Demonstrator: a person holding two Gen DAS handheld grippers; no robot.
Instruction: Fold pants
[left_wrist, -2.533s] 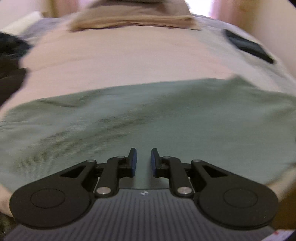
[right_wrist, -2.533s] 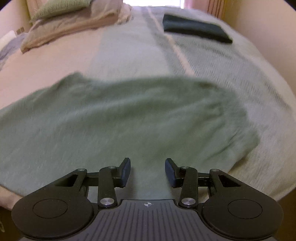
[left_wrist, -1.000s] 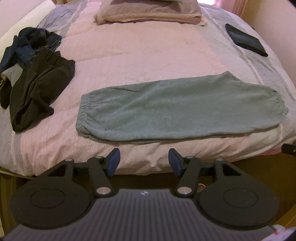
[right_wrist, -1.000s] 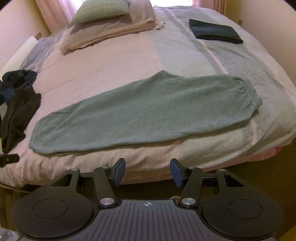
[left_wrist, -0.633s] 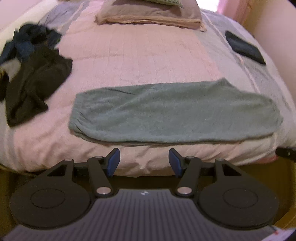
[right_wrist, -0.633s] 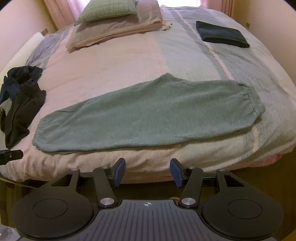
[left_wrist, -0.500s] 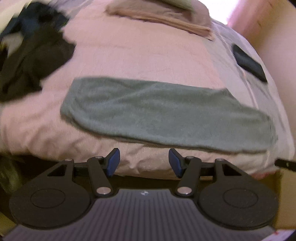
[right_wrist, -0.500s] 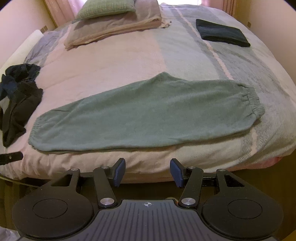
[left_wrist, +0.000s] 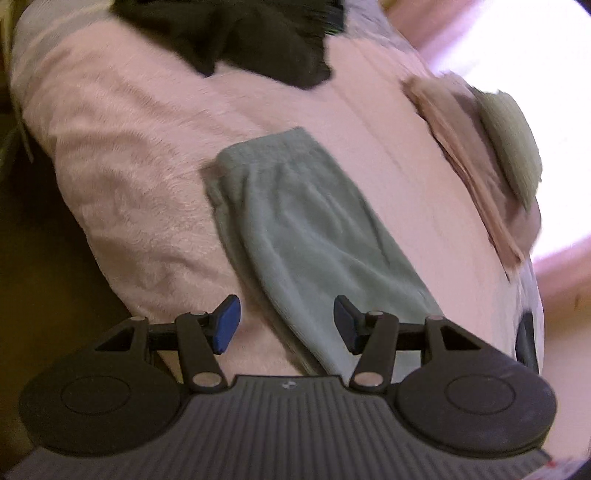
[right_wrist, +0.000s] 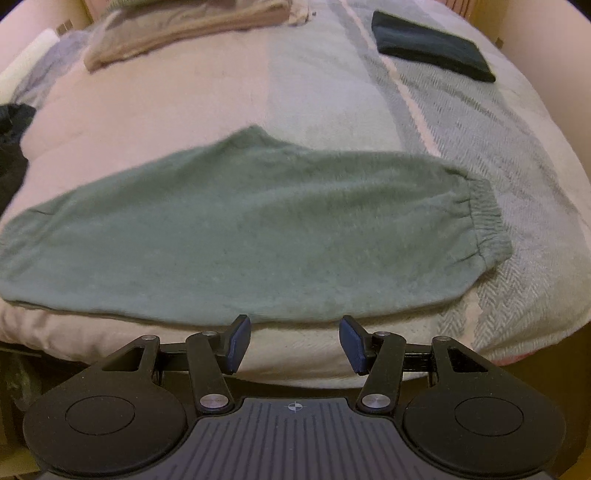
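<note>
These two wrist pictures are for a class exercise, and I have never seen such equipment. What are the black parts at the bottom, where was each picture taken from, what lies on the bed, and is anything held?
A person carries one hand-held gripper in each hand, each with a camera looking along its two fingers. One picture looks from the left hand-held gripper, the other from the right hand-held gripper. Both stand open and hold nothing. On the pink and grey bedspread lie flat grey-green fleece pants, a folded dark cloth, crumpled black clothes and stacked pillows.
</note>
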